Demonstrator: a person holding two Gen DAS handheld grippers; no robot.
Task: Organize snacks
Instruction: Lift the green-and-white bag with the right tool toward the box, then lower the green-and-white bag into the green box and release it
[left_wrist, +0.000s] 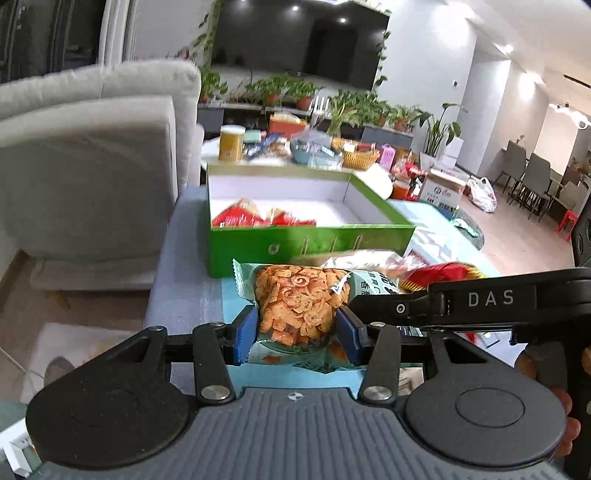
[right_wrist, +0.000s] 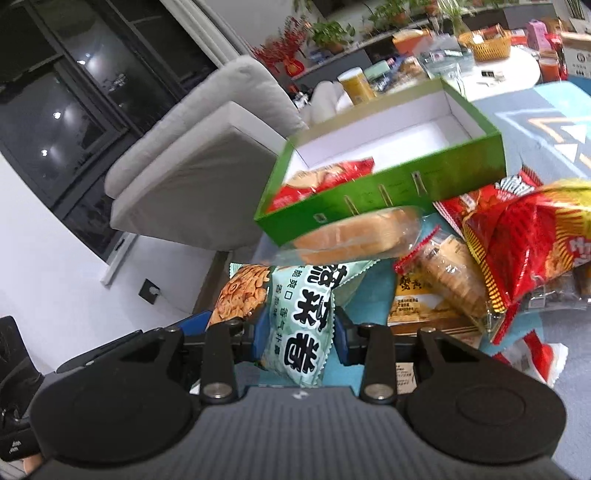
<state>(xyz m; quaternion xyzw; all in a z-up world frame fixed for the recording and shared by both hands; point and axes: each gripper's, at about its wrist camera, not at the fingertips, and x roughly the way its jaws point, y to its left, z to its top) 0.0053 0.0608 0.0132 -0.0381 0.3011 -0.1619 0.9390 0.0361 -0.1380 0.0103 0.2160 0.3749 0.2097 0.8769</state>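
Holding one soft, light chip bag (left_wrist: 299, 306) from both ends, the left tongs (left_wrist: 297, 332) and right tongs (right_wrist: 297, 339) pinch it just above the counter (left_wrist: 192, 295), near the green box (left_wrist: 310, 243). It crinkles and crushes easily, so squeeze gently at the edges.

1. We are in a home living room: a pale sofa (left_wrist: 96, 155) stands beside the bench (left_wrist: 184, 295).
2. We see a large dark television (left_wrist: 299, 40) on the wall, with potted plants (left_wrist: 291, 92) lined up below it.
3. We see dining chairs (left_wrist: 532, 177) farther back on the right.
4. We see dark windows (right_wrist: 66, 110) behind the sofa, and snack packets and a basket (left_wrist: 360, 157) crowd a second table.
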